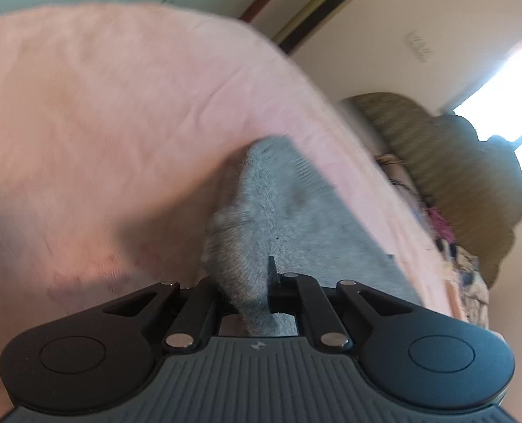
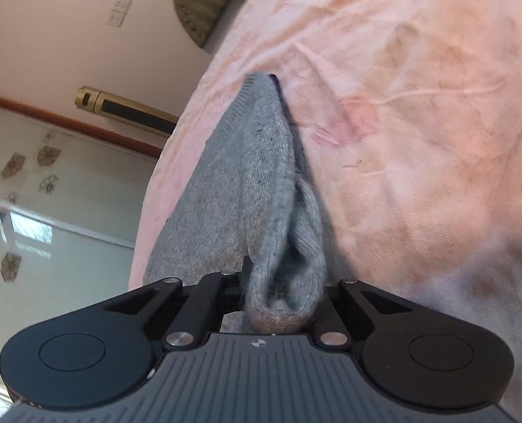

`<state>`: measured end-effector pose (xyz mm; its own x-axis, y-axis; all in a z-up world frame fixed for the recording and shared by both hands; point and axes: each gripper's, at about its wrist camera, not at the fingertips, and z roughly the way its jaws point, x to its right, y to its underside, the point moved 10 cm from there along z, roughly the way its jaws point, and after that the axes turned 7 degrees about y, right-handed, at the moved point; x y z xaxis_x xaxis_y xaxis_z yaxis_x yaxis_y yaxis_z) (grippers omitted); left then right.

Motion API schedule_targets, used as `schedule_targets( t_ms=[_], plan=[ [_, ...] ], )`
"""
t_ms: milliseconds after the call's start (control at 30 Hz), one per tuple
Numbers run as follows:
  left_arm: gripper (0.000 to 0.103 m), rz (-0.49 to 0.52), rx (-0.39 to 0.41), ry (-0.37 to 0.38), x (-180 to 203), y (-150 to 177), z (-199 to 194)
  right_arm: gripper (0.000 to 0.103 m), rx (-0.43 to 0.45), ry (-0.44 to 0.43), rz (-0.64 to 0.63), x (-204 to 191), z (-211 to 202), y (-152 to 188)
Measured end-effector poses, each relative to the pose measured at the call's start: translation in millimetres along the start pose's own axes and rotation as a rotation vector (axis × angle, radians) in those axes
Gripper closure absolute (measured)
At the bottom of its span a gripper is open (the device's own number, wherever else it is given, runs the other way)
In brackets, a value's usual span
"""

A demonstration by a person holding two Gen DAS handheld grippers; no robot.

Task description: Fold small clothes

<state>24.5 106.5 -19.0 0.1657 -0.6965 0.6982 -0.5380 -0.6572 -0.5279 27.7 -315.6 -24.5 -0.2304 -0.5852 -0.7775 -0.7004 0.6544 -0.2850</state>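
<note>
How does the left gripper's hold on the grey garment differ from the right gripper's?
The left gripper pinches a thin, fairly flat edge of the grey garment; the right gripper clamps a thick rolled bunch that bulges over its front. The left wrist view is motion-blurred, the right wrist view sharp. Both are shut on the same knit, above the pink sheet.

Sock on bed, ends bunched in left gripper and right gripper; cushion behind bed.
</note>
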Motion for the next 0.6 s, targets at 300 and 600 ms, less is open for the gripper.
schedule_targets(
  t_ms=[300, 600],
  plan=[
    [0.096, 0.077, -0.126, -0.043, -31.4, 26.1, -2.1, 0.097, -0.082, -0.023, 0.047, 34.1, -35.3, 23.4],
    [0.061, 0.044, -0.047, -0.098, -16.3, 13.6, 7.6, 0.014, 0.291, 0.114, -0.245, -33.1, -73.2, -40.2]
  ],
)
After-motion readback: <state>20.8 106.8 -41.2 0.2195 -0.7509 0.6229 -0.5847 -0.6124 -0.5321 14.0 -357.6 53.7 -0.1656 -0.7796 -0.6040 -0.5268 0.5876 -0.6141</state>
